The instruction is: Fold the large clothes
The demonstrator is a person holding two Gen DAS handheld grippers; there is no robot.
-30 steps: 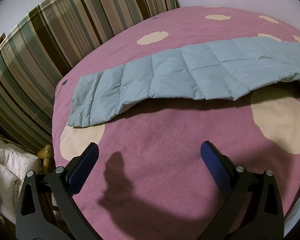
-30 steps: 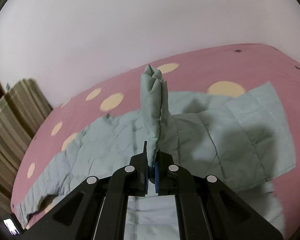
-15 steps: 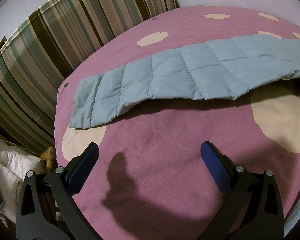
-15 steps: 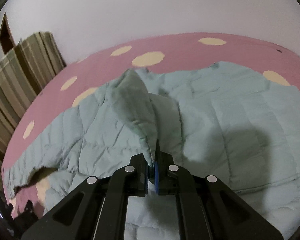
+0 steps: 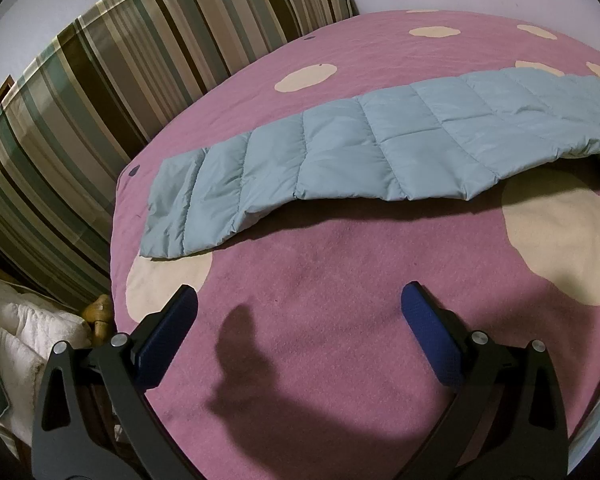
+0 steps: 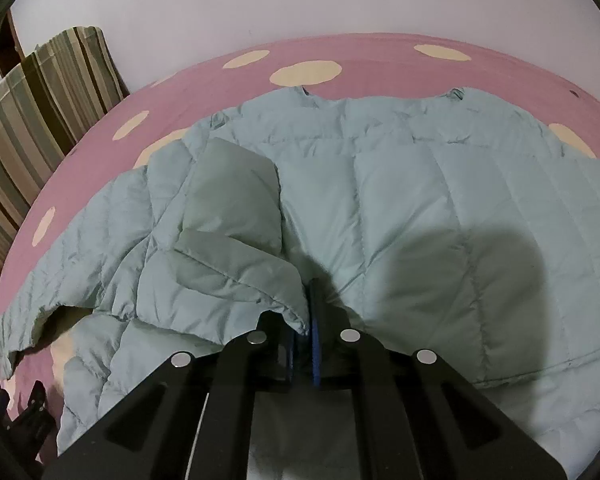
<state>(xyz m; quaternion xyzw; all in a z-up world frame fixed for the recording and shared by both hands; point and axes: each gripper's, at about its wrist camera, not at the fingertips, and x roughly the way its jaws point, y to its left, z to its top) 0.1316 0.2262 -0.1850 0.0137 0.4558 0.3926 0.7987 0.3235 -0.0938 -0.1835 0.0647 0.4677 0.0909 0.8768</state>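
- The jacket (image 6: pixel 400 208) is lying spread over the bed (image 6: pixel 340 52).
- The right claw (image 6: pixel 305 320) is opening, a folded jacket edge still sitting between its jaws.
- The left claw (image 5: pixel 300 320) is hovering wide open and empty, the sleeve (image 5: pixel 340 152) lying ahead, apart.

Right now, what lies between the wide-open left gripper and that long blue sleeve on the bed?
Only bare pink bedspread, crossed by a shadow, lies between the left gripper and the quilted sleeve, as the left wrist view shows.
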